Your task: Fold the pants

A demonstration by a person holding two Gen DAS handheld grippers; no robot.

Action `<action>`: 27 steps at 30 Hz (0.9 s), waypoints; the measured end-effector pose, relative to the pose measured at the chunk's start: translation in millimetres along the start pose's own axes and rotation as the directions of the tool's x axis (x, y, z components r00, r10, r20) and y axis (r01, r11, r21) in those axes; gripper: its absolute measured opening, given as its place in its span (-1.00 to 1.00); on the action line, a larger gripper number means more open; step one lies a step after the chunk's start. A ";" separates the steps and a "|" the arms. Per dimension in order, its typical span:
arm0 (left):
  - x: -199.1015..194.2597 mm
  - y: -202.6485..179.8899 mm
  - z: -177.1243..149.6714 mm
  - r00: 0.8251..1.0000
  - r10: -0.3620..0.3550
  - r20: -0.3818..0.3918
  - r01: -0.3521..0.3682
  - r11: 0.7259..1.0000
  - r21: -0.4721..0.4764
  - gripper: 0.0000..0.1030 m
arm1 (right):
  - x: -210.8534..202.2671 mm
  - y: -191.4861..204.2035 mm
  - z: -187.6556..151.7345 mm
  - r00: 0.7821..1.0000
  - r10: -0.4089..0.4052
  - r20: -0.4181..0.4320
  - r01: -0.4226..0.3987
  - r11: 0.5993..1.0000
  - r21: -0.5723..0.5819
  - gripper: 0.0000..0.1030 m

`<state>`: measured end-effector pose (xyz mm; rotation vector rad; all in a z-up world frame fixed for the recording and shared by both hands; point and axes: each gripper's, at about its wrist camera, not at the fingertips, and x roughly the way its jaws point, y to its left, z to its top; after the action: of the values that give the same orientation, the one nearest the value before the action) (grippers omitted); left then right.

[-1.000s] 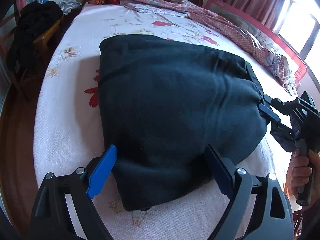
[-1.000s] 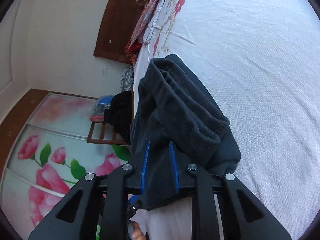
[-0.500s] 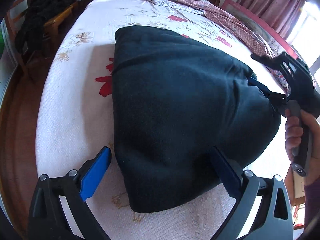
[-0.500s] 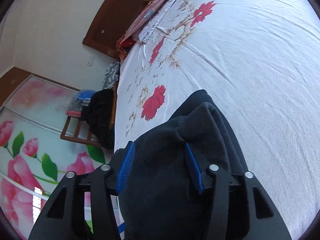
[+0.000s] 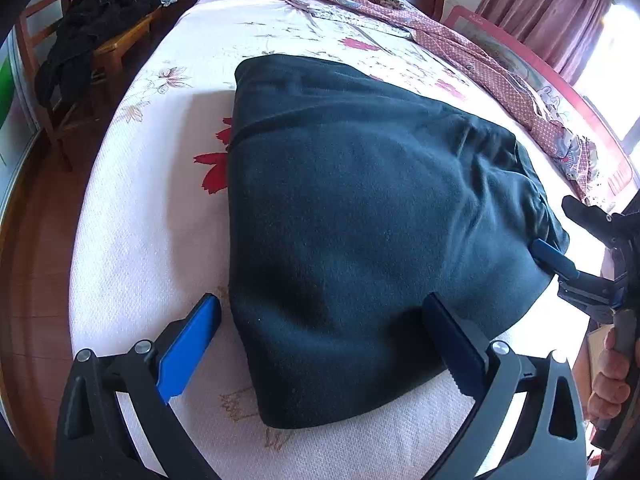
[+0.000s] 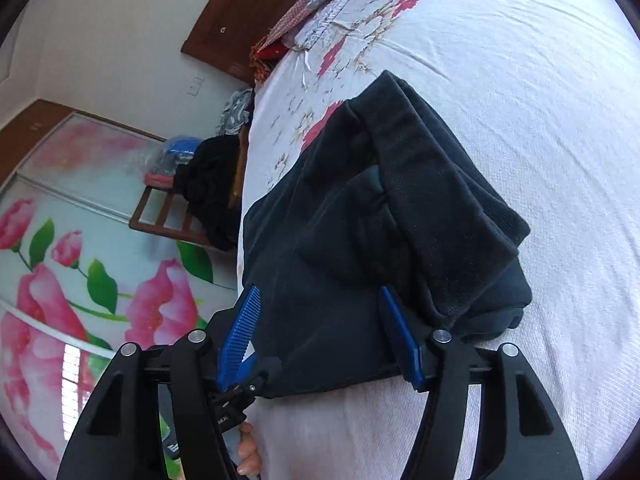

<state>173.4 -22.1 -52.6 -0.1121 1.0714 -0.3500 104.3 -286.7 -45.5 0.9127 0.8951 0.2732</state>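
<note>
Jaws on both of your tools stand apart: your left gripper (image 5: pixel 320 344) straddles the near corner of the pants (image 5: pixel 360 220) at the bottom of the left wrist frame without pinching it, and your right gripper (image 6: pixel 320 332) has its blue pads spread with the cloth lying between them, not clamped as far as you can see. In the left view that right tool shows at the right edge, one pad touching the bundle's side. The dark pants sit as a compact, layered bundle in the middle of the bed (image 5: pixel 160 200), on the flowered sheet. You look close to done: the folds are stacked and the pile holds its shape. What remains, by my reading, is tidying the bunched right-hand edge (image 6: pixel 460 208), where thick layers overlap unevenly, then backing both tools away.
</note>
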 end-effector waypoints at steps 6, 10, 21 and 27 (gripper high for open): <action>-0.7 -1.4 -1.6 1.000 0.016 0.009 -0.015 1.000 -0.005 0.96 | -4.1 13.4 -7.1 1.000 0.005 -0.026 -0.007 0.997 -0.074 0.60; -1.6 -3.8 -2.9 0.999 0.039 0.011 -0.039 0.999 -0.016 0.96 | -8.5 -4.0 -15.6 0.999 -0.016 -0.033 0.016 1.000 -0.001 0.60; -10.0 -11.0 -6.4 0.993 0.112 0.048 -0.110 0.993 -0.039 0.96 | -45.7 -11.7 -72.3 0.995 -0.086 -0.044 0.086 0.996 0.014 0.60; -24.0 -11.4 -12.2 0.985 0.156 0.072 -0.153 0.987 -0.041 0.96 | -47.4 -16.7 -95.8 0.994 -0.096 -0.057 0.098 0.995 0.028 0.60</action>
<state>149.8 -23.9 -35.3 -0.0723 1.0055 -0.1859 -1.4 -268.7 -60.3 0.8905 0.9948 0.2024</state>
